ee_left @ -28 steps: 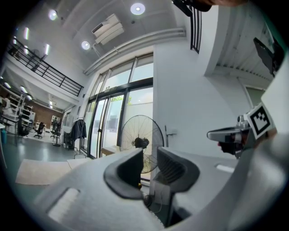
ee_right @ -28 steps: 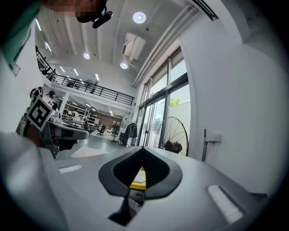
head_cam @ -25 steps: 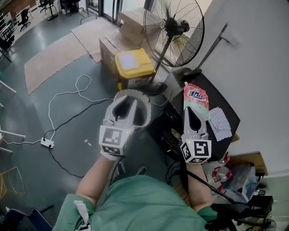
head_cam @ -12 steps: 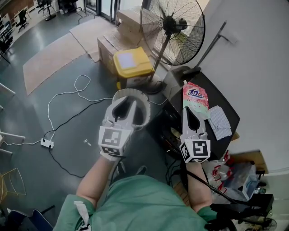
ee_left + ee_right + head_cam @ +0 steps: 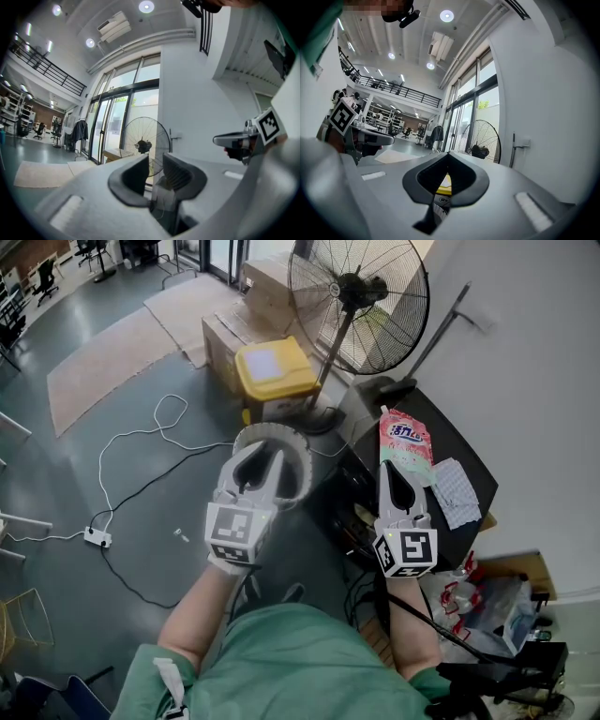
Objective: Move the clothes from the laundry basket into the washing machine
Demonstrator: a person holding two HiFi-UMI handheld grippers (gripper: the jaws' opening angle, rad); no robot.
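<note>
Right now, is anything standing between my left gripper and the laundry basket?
Nothing visible does. In the head view the left gripper, jaws apart and empty, overlaps the round white laundry basket on the floor, and no other object shows between them. The gripper itself hides part of the basket's inside.

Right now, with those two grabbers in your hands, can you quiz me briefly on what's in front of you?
1. True or false: the right gripper's jaws are pressed together, empty.
2. What lies beside the pink pouch on the black top? A) a checked cloth B) a shoe C) a book
3. Fill in: in the head view, the left gripper overlaps a round white ____.
Key: 1 true; 2 A; 3 basket.
</note>
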